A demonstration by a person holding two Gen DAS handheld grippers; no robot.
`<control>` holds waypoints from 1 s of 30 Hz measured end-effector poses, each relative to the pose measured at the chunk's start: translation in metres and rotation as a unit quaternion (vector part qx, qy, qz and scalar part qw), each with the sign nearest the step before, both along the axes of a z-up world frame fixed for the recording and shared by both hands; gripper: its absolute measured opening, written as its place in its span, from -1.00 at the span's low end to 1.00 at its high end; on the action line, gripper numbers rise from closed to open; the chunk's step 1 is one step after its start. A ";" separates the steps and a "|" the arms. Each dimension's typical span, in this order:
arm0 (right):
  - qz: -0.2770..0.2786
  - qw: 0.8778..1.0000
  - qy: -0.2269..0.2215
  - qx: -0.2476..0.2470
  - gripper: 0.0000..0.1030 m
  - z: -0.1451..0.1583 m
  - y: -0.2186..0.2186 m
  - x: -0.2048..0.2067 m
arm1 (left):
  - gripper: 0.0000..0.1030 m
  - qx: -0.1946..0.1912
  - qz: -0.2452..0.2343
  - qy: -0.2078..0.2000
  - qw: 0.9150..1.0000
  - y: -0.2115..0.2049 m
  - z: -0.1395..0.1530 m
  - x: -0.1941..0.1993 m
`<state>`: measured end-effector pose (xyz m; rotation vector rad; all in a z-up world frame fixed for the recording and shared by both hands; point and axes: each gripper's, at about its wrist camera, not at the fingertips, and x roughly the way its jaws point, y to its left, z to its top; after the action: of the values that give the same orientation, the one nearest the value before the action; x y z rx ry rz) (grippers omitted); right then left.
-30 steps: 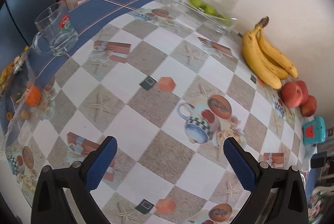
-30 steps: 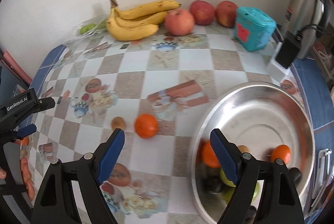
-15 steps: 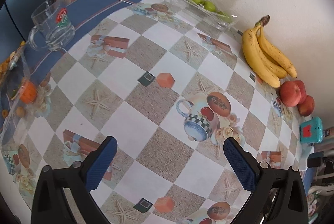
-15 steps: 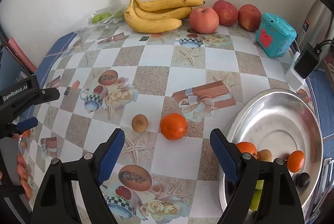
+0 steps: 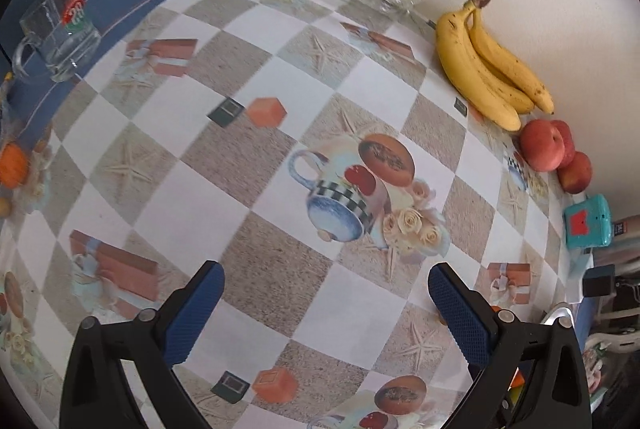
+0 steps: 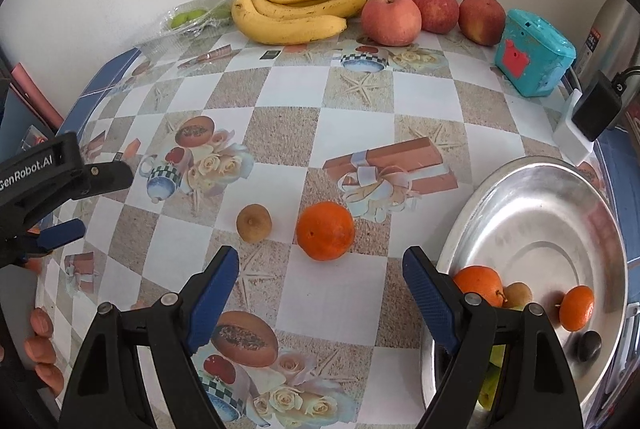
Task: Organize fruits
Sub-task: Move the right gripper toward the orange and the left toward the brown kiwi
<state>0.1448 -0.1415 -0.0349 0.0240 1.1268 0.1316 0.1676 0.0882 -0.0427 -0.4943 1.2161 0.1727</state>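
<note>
Now closer to the orange (image 6: pixel 325 230), right hand-held gripper (image 6: pixel 320 279) agape.

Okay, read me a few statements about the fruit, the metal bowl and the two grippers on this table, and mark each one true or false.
1. The right gripper holds an orange. False: its fingers are spread and empty; the loose orange lies on the tablecloth.
2. The metal bowl already holds fruit. True.
3. The bananas lie in the bowl. False: they lie by the wall.
4. A small brown fruit lies beside the loose orange, apart from it. True.
5. The left gripper is open. True.
</note>
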 end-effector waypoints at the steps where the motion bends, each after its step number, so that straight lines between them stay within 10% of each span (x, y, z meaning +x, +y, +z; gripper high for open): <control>1: 0.002 1.000 0.000 -0.001 0.64 -0.001 0.000 0.000 | 1.00 0.000 -0.005 -0.001 1.000 -0.003 -0.002 0.001; 21: -0.022 1.000 -0.019 0.009 0.63 -0.015 -0.013 0.005 | 0.97 -0.003 -0.070 -0.026 0.997 -0.043 -0.013 0.011; 30: -0.022 0.999 -0.029 0.018 0.27 -0.014 -0.013 0.006 | 0.87 -0.031 -0.094 -0.034 0.995 -0.057 -0.013 0.012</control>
<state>0.1508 -0.1550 -0.0490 0.0758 1.0652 0.1119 0.1800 0.0312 -0.0556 -0.4338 1.1960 -0.0416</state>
